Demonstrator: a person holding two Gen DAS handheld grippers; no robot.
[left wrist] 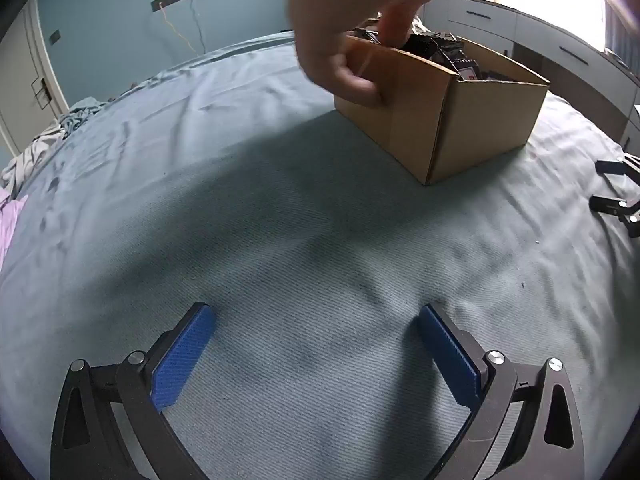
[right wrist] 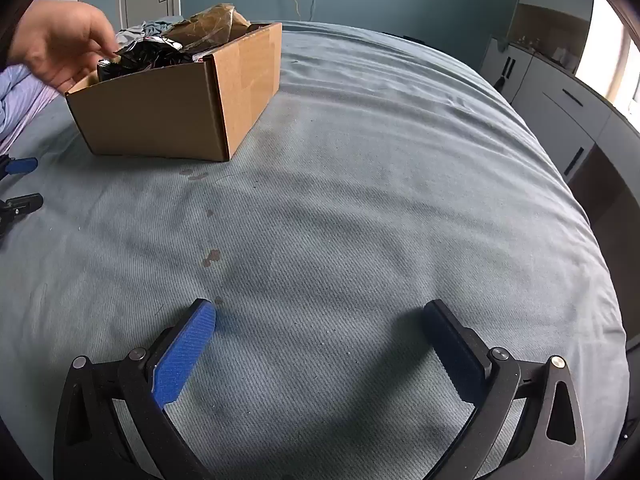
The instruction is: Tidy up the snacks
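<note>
An open cardboard box (left wrist: 472, 120) stands on the bed; it also shows in the right wrist view (right wrist: 180, 108). Dark, shiny snack packets (right wrist: 140, 56) fill it, seen too in the left wrist view (left wrist: 452, 54). A bare hand (left wrist: 348, 28) reaches into the box, fingers on the packets and thumb against the box wall; it shows in the right view too (right wrist: 60, 44). My left gripper (left wrist: 316, 356) is open and empty, resting low over the sheet well short of the box. My right gripper (right wrist: 320, 356) is open and empty, also low on the sheet.
The bed has a light blue-grey sheet (right wrist: 360, 200) with small brown stains (right wrist: 211, 258). Crumpled bedding (left wrist: 44, 148) lies at the far left. White drawers (right wrist: 568, 112) stand along the right wall. The other gripper's fingers show at the frame edges (left wrist: 616, 204), (right wrist: 20, 184).
</note>
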